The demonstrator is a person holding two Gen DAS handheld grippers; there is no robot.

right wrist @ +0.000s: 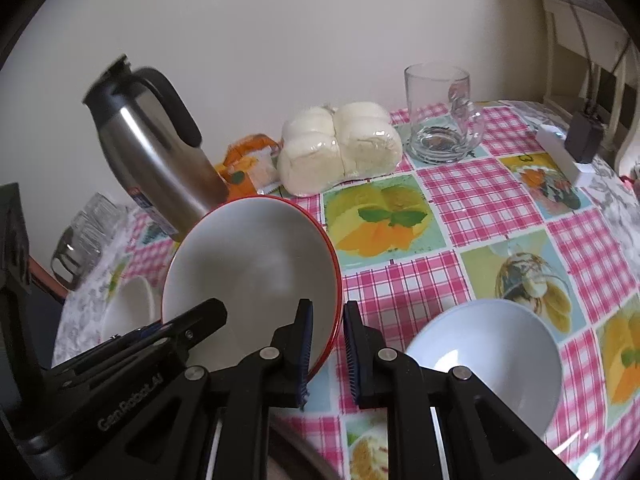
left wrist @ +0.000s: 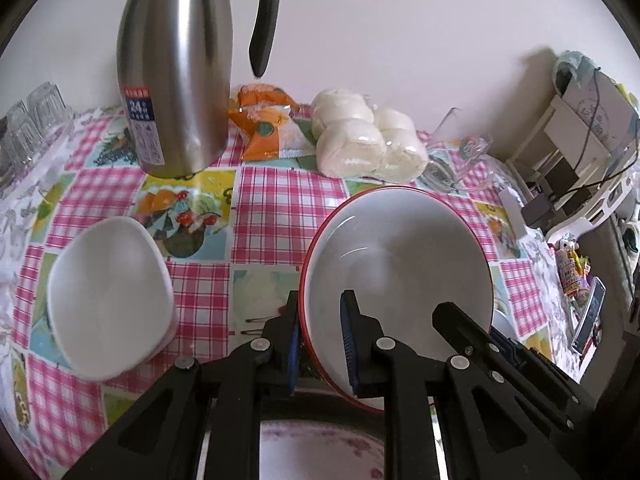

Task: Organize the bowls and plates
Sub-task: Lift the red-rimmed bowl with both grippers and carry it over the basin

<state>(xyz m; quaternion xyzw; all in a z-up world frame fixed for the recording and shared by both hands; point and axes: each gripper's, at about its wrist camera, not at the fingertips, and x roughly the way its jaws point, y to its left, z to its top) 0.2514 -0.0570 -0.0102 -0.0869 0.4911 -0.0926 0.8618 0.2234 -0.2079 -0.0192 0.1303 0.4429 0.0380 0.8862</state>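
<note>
In the left wrist view, clear glasses (left wrist: 34, 120) stood at the far left edge of the desk (left wrist: 276, 204), with a steel thermos jug (left wrist: 176, 72) in the upper left. A white bowl (left wrist: 110, 304) sat tilted at the lower left, apart from everything else. Behind centre lay an orange snack packet (left wrist: 268, 128) touching a bag of white buns (left wrist: 368, 140). Right of centre the red-rimmed bowl (left wrist: 400, 276) was tipped on edge, and the left gripper (left wrist: 320, 344) had its fingers closed on the bowl's left rim, one pad outside and one inside. In the right wrist view, the same jug (right wrist: 156, 152) leaned at the upper left, the red-rimmed bowl (right wrist: 256, 276) filled the centre left, and the right gripper (right wrist: 326, 354) straddled its right rim with fingers narrowly parted; whether they pressed the rim I could not tell. A pale blue-white bowl (right wrist: 492, 360) sat at the lower right, and a glass mug (right wrist: 440, 120) at the upper right.
</note>
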